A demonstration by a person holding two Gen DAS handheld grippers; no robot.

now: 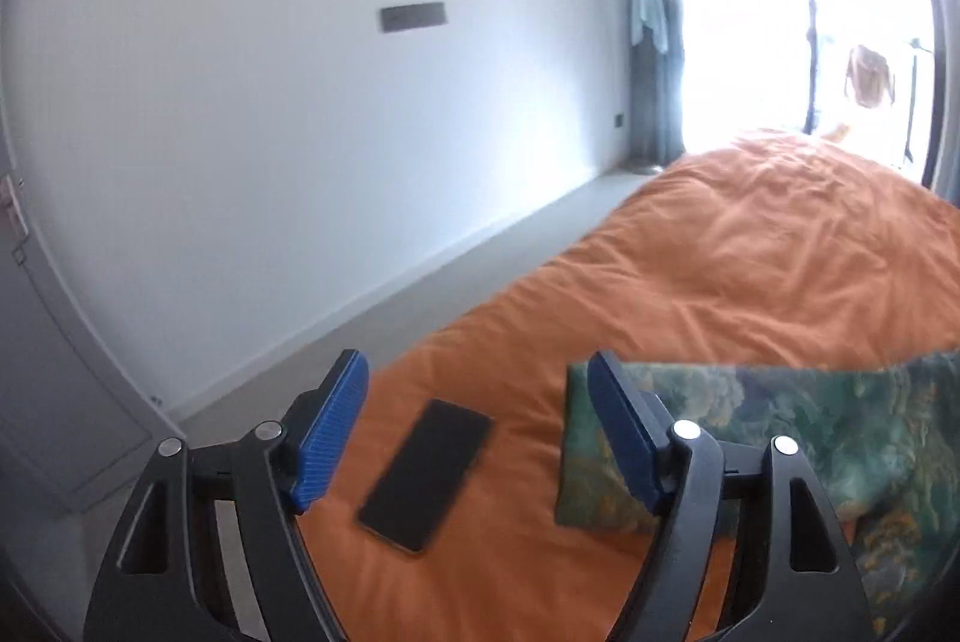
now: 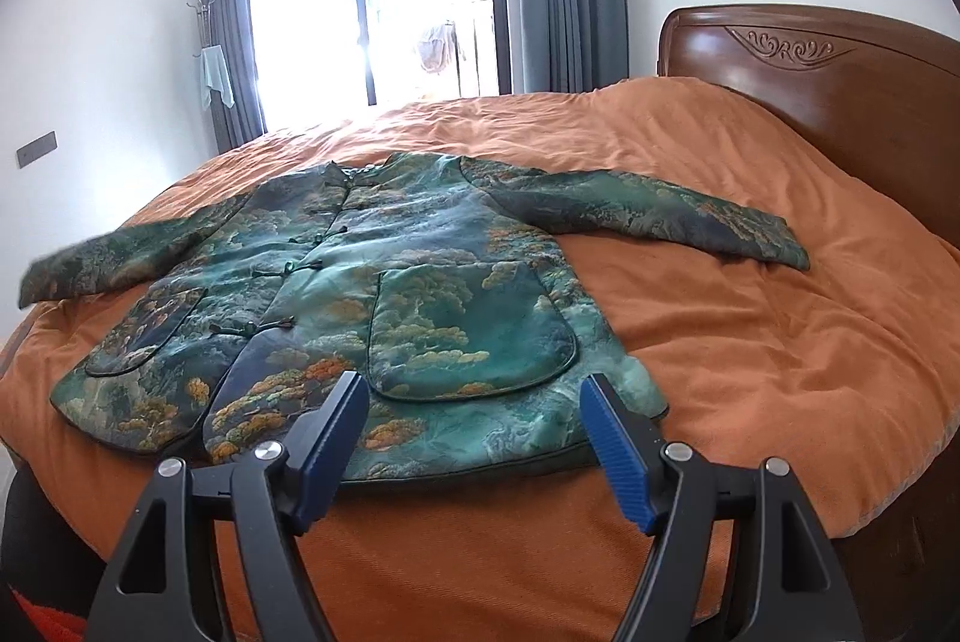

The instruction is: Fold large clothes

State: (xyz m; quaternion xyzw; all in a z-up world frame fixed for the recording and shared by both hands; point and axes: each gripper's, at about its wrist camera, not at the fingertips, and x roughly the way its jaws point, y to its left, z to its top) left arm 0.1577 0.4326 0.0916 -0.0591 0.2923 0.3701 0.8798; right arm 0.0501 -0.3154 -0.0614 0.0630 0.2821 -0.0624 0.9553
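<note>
A padded green jacket (image 2: 420, 270) with orange tree patterns and knot buttons lies flat, front up, on the orange duvet (image 2: 780, 342), both sleeves spread out to the sides. My right gripper (image 2: 474, 383) hovers open just before the jacket's hem, near the right-hand pocket, with nothing between its blue pads. In the left wrist view, the end of one jacket sleeve (image 1: 840, 432) lies on the duvet (image 1: 750, 252) beside the right finger. My left gripper (image 1: 477, 363) is open over bare duvet and holds nothing.
A black phone (image 1: 429, 474) lies on the duvet below the left gripper's jaws. A wooden headboard (image 2: 840, 90) stands at the right. The bed's edge drops to a grey floor (image 1: 420, 306) along a white wall. A bright window (image 2: 372, 0) and a coat stand (image 2: 213, 78) are beyond.
</note>
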